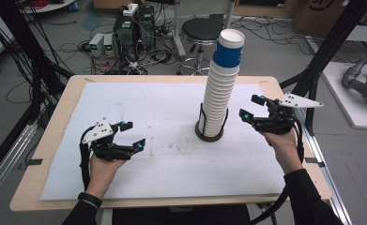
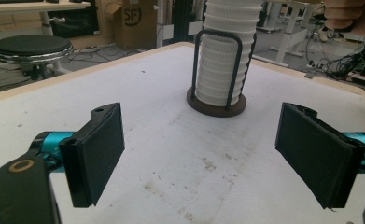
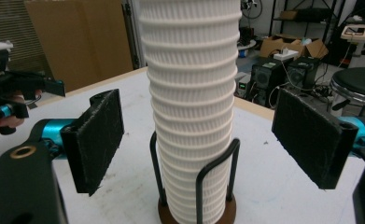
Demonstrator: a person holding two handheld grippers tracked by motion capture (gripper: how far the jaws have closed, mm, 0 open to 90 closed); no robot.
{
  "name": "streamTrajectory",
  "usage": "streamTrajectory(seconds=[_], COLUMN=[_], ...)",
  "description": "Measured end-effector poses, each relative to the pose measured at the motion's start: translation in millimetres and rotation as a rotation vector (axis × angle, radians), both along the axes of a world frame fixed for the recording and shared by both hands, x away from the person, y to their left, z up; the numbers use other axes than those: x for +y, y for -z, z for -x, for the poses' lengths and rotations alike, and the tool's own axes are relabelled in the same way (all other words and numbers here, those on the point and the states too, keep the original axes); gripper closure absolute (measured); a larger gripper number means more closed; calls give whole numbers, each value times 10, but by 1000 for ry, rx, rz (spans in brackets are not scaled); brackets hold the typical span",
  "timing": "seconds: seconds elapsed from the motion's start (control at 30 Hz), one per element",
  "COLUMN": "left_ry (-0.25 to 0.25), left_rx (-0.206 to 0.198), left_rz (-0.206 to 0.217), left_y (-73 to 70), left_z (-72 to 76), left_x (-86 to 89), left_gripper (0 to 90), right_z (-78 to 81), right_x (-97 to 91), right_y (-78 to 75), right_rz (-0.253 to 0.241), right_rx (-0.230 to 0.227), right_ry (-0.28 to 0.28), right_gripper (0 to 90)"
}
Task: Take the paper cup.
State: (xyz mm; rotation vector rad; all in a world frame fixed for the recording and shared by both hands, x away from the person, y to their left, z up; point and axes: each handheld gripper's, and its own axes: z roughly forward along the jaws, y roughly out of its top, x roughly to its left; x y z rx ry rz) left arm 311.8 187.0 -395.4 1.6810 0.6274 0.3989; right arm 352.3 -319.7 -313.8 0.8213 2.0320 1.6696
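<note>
Right tool (image 1: 253, 108) wide, empty, beside tall cup stack (image 1: 220, 91) in holder (image 1: 209, 132); left tool (image 1: 130, 134) wide, empty (desk (image 1: 54, 117)). Risk: a sideways bump likely topples the stack.

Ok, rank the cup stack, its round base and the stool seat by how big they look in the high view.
1. cup stack, by far the tallest.
2 and 3. stool seat and round base: unsure; they look alike in width, and the stool stands farther from the camera.

High view overhead; both gripper views face cup stack (image 1: 220, 89) (close).
</note>
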Motion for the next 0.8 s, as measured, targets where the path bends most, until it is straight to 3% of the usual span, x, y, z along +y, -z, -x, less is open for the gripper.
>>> streamTrajectory(seconds=[0.3, 0.5, 0.8], left_ry=[13, 24, 26], left_rx=[11, 20, 22], left_rz=[3, 4, 2], left_y=[10, 17, 24], left_z=[-11, -12, -10], left_x=[-15, -22, -24], left_gripper=[156, 156, 156], right_z=[-135, -244, -360], right_x=[150, 268, 377], right_y=[-246, -372, -500], right_rz=[16, 26, 18], right_rx=[-35, -28, -28], right_ry=[1, -16, 3], right_gripper=[171, 170, 153])
